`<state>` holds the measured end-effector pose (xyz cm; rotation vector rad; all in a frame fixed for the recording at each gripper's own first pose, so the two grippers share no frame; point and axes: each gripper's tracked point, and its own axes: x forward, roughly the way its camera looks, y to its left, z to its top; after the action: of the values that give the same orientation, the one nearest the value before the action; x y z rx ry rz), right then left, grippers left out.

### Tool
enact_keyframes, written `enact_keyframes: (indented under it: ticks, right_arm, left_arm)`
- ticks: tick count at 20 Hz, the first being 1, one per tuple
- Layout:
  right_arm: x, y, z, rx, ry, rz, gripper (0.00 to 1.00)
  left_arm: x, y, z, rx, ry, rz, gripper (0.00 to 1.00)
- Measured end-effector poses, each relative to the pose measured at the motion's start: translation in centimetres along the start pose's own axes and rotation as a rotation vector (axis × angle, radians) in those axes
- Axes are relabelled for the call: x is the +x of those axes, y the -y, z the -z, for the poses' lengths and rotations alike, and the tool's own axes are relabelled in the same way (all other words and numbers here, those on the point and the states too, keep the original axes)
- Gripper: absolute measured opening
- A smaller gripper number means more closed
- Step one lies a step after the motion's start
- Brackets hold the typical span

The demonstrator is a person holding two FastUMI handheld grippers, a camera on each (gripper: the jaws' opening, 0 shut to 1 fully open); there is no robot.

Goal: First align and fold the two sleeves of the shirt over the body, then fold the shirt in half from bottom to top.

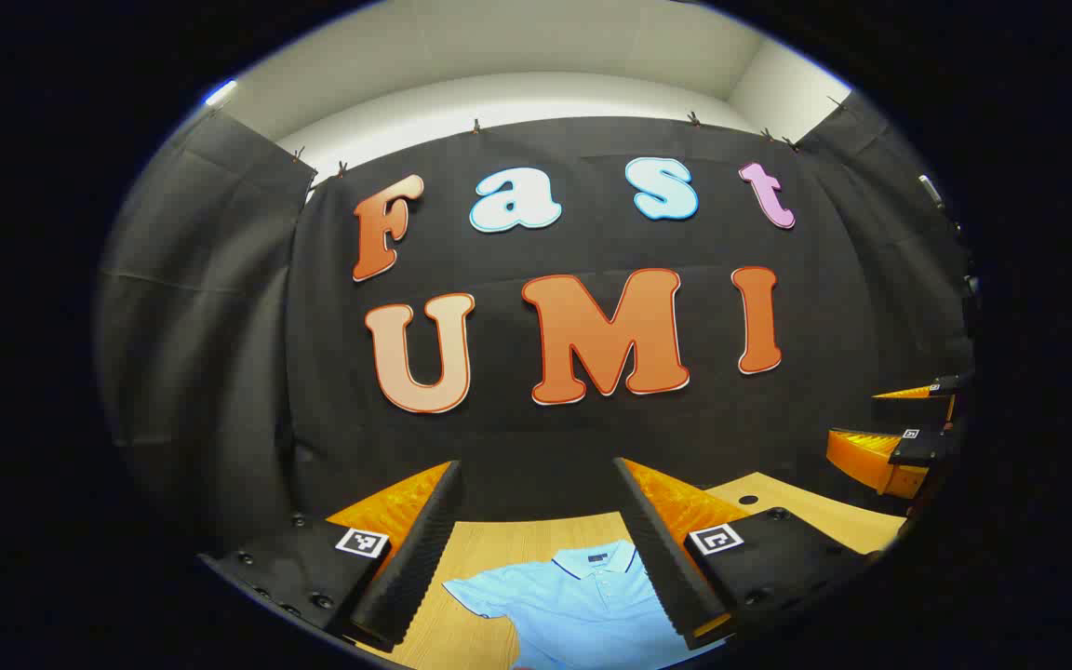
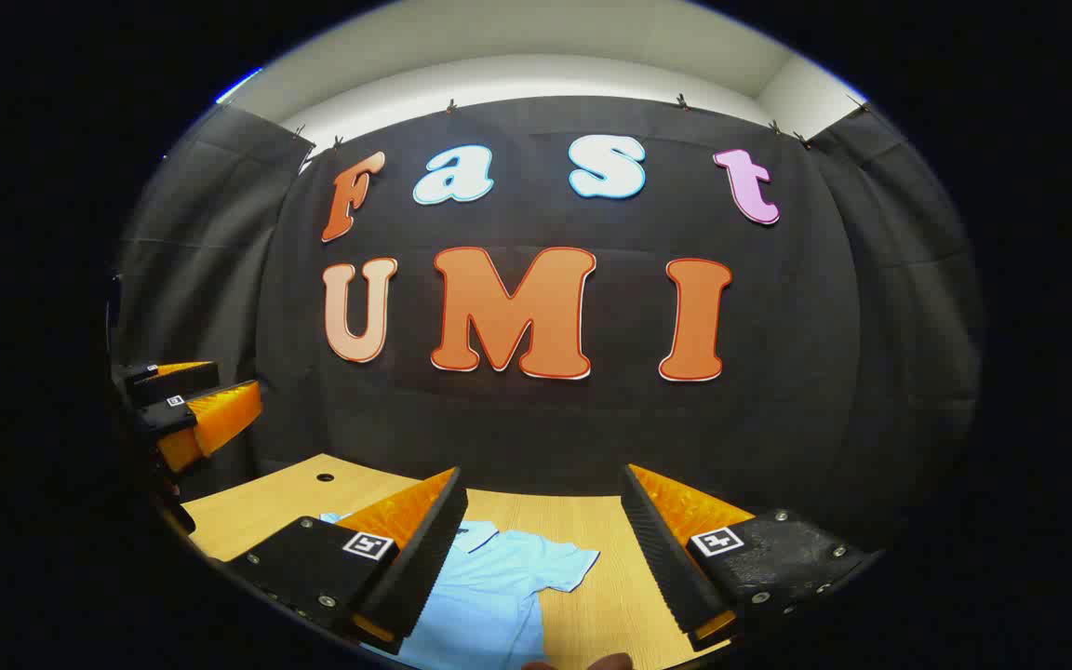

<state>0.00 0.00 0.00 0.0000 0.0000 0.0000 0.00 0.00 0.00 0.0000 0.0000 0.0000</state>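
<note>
A light blue polo shirt [image 1: 573,605] lies flat on the wooden table [image 1: 489,549], collar toward the wall, one short sleeve spread to its left. My left gripper [image 1: 536,549] hangs above it, open, nothing between its fingers. In the right gripper view the same shirt [image 2: 499,586] shows its other sleeve spread out on the table [image 2: 592,530]. My right gripper [image 2: 541,558] is open and held above the table, holding nothing. The other gripper [image 1: 899,447] appears at the far right of the left gripper view, and the other gripper [image 2: 187,409] at the far left of the right gripper view.
The black cloth wall [image 1: 545,428] stands just behind the table's far edge. A small round hole [image 2: 324,476] sits in the tabletop near its back left corner. Part of a hand [image 2: 592,663] shows at the bottom edge of the right gripper view.
</note>
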Motion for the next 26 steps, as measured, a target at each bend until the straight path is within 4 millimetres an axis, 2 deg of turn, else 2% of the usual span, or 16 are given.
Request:
enact_keyframes:
  ticks: [7,8,9,13,17,19,26]
  right_arm:
    - [1.6,-1.2,0.0,0.003,-0.001,0.01,1.0]
    - [2.2,-1.1,0.0,0.007,-0.006,0.015,0.95]
    - [2.6,-1.1,0.0,0.009,-0.014,0.014,1.0]
    - [4.5,0.0,0.1,0.016,-0.034,0.045,1.0]
    - [6.4,0.0,-0.3,0.06,-0.038,0.031,1.0]
    - [6.6,0.2,0.2,0.054,-0.051,0.041,1.0]
    - [5.4,-0.3,2.1,0.068,-0.106,0.04,1.0]
  left_arm:
    - [1.9,-1.3,0.7,-0.003,-0.012,0.009,1.0]
    - [2.3,-1.3,0.6,0.001,-0.012,0.008,1.0]
    - [2.8,-1.4,0.6,0.006,-0.011,0.006,1.0]
    - [4.6,-1.8,0.8,0.013,-0.029,0.0,1.0]
    - [6.5,-1.5,0.7,-0.025,-0.024,0.027,0.99]
    - [7.1,-1.3,0.8,-0.02,-0.027,0.029,1.0]
    - [6.6,-1.0,0.8,-0.013,-0.034,0.066,1.0]
